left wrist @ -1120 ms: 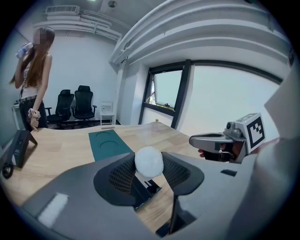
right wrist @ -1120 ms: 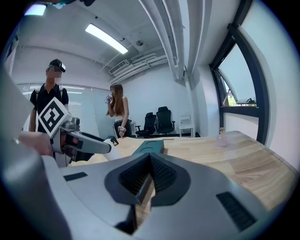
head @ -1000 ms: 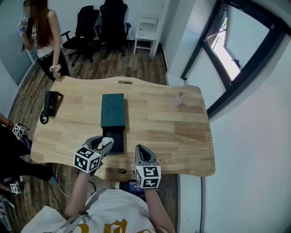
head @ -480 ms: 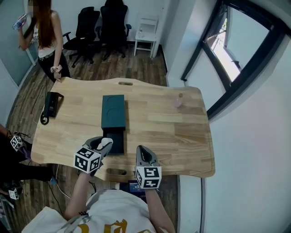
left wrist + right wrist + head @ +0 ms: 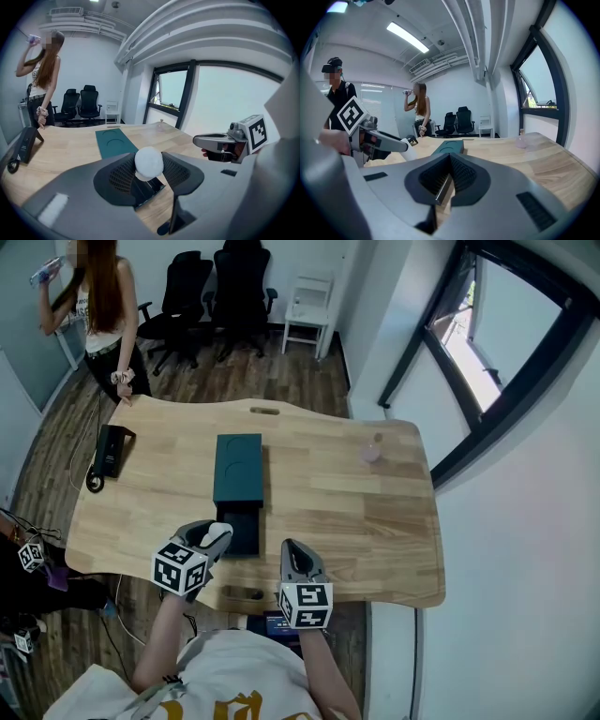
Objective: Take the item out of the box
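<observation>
A dark teal box (image 5: 237,470) lies mid-table, and its dark open tray (image 5: 240,532) sits at its near end. My left gripper (image 5: 216,538) hovers over that tray, shut on a small white round item (image 5: 149,162). In the left gripper view the tray (image 5: 148,187) shows just below the item, with the teal box (image 5: 111,142) beyond. My right gripper (image 5: 294,561) stands to the right of the tray near the table's front edge, shut with nothing in it (image 5: 448,174). From the right gripper view the left gripper (image 5: 384,141) and the item (image 5: 408,152) show at the left.
A black device with a cable (image 5: 109,454) lies at the table's left end, and a small clear bottle (image 5: 372,450) stands at the far right. A person (image 5: 101,310) stands beyond the far left corner. Office chairs (image 5: 216,287) are behind. A window wall runs along the right.
Both grippers have stayed where they were, the white item still gripped. The person at the back has raised an arm, and the head view has shifted slightly.
</observation>
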A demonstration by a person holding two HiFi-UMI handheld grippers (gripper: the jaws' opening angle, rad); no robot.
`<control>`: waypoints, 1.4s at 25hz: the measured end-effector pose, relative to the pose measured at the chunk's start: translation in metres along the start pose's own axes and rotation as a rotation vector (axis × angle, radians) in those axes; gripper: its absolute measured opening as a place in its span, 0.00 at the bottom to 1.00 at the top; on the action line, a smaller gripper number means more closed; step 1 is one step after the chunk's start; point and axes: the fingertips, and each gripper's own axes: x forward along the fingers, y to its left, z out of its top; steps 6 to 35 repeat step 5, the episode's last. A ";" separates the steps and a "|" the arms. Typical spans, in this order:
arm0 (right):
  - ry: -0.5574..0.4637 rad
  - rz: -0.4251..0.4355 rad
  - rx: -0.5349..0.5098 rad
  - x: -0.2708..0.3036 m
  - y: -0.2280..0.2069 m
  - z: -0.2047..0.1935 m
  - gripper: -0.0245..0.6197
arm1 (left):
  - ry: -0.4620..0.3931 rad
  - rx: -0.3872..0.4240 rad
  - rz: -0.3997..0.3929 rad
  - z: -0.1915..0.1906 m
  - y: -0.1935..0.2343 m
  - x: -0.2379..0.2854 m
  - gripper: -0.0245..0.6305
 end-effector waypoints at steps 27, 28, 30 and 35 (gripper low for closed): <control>0.007 0.008 0.000 0.004 0.002 -0.001 0.05 | 0.001 0.004 0.012 -0.001 0.006 0.001 0.31; 0.007 0.008 0.000 0.004 0.002 -0.001 0.05 | 0.001 0.004 0.012 -0.001 0.006 0.001 0.31; 0.007 0.008 0.000 0.004 0.002 -0.001 0.05 | 0.001 0.004 0.012 -0.001 0.006 0.001 0.31; 0.007 0.008 0.000 0.004 0.002 -0.001 0.05 | 0.001 0.004 0.012 -0.001 0.006 0.001 0.31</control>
